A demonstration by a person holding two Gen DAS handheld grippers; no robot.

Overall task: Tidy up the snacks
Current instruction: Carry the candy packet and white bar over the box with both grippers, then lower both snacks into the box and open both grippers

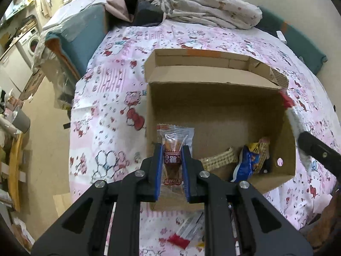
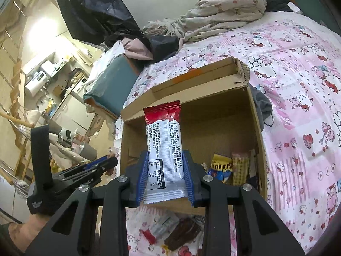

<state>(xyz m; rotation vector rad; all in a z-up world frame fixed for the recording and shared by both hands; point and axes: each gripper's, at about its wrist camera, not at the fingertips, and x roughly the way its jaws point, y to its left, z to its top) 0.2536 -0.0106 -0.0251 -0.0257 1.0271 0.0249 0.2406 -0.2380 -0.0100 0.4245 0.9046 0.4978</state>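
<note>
— Status on both sides, please?

— Snacks in each hand, from what I see. My left hand-held gripper (image 1: 172, 162) is clamped on a small clear-wrapped snack (image 1: 173, 149) with a dark red label, its blue pads pressing the wrapper from both sides. It hangs over the near left corner of the open cardboard box (image 1: 213, 106).

— And the right?

— My right hand-held gripper (image 2: 165, 170) is closed around a long white bar (image 2: 165, 147) with a red top end and fine print on its back. The bar stands up between the pads and sits over the box's near wall. In the left wrist view I catch that same bar at the box's right edge, blurred.

— Where is the box?

— On the bed, on a pink cartoon-print sheet (image 1: 110, 98), with its lid flap folded back on the far side.

— Anything inside already?

— A blue and yellow packet (image 1: 249, 160) leans in the near right corner, with a tan lattice-patterned pack (image 1: 219, 157) just beside it.

— Anything left outside?

— Yes, on the sheet just in front of the box I see a red and white wrapper (image 2: 158, 228) and a dark brown snack (image 2: 183, 232) touching it. I cannot read their labels.
</note>
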